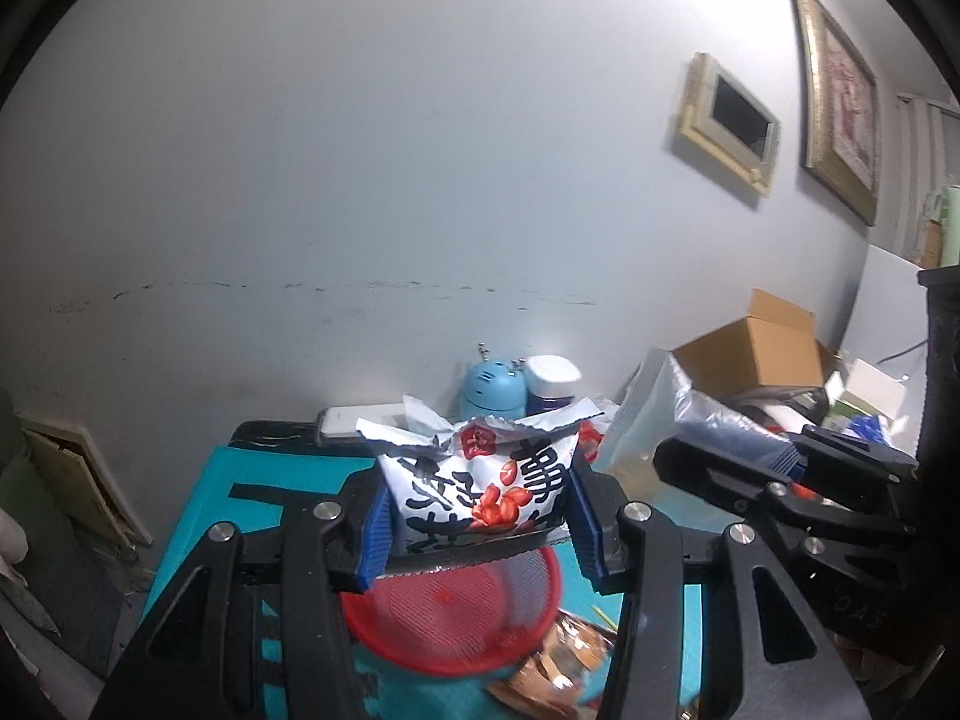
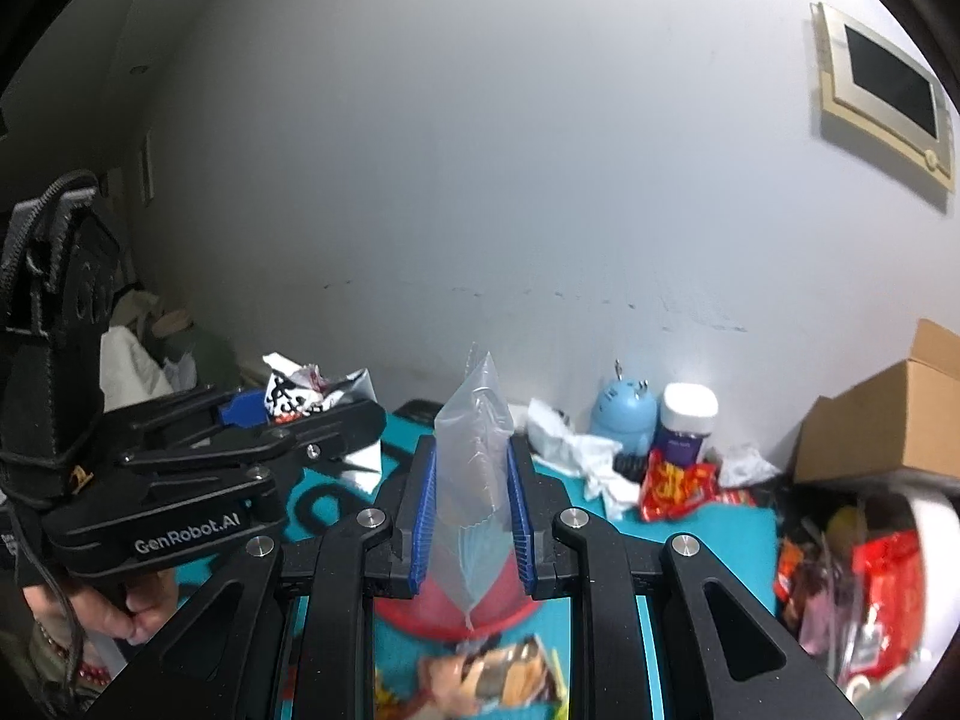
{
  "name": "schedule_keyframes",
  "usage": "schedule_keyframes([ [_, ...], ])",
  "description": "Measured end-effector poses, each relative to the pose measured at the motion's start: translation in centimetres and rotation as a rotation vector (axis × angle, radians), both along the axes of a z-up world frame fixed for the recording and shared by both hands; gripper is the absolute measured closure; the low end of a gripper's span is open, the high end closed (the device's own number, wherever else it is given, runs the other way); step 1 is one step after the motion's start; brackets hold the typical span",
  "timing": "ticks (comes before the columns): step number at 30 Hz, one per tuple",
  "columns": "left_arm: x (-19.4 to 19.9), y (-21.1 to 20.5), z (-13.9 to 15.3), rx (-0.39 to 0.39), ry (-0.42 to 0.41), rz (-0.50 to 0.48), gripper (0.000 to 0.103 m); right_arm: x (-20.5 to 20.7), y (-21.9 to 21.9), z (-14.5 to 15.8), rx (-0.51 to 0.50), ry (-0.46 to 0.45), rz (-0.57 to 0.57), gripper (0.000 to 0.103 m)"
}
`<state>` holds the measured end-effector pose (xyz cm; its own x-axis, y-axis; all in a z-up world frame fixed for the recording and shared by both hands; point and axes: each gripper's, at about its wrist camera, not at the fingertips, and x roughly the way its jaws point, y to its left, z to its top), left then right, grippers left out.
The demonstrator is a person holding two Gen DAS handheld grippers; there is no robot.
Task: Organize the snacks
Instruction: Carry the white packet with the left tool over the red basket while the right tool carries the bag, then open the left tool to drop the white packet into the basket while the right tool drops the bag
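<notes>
**Snack packet and clear bag held above the red basket**

Left gripper (image 1: 480, 519) clamped on a white snack packet (image 1: 480, 480), packet upright, long axis vertical, torn top flaring upward, hanging above the red basket (image 1: 456, 624). Right gripper (image 2: 471, 516) pinched tight on a clear plastic bag (image 2: 474, 462), also upright, narrow tip up, above the same basket. Only in the right wrist view: red snack pouches (image 2: 675, 489) right of the basket, and a hand (image 2: 120, 606).

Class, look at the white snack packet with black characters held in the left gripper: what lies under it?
Under the white snack packet sits a red mesh basket on teal cloth. The basket's far rim is covered.
</notes>
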<state>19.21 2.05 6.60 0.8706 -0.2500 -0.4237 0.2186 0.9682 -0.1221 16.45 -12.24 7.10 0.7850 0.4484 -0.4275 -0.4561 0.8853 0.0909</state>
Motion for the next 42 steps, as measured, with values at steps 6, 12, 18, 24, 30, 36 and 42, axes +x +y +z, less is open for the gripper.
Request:
schedule_keyframes([
  [6,3.8,1.0,-1.9,0.022,0.053,0.041,0.055,4.1,0.6,-1.4,0.045,0.033,0.01,0.081],
  [12,6.8,1.2,-5.2,0.043,0.154,0.05,0.055,6.8,1.2,-4.6,0.053,0.101,0.014,0.081],
  [18,9.1,0.7,-8.9,0.067,0.268,0.052,0.055,8.8,1.7,-7.4,0.029,0.18,0.011,0.081],
  [24,10.3,0.8,-11.1,0.091,0.344,0.066,0.055,9.9,2.4,-9.2,0.001,0.218,0.015,0.081],
  [30,10.9,0.8,-12.0,0.131,0.367,0.083,0.055,10.7,2.7,-11.1,-0.017,0.267,0.016,0.081],
  [36,11.6,0.4,-13.0,0.156,0.421,0.084,0.055,11.2,2.8,-12.2,-0.036,0.298,0.007,0.078],
  [42,11.9,0.1,-13.7,0.179,0.445,0.1,0.036,11.5,2.6,-12.7,-0.051,0.325,-0.011,0.077],
])
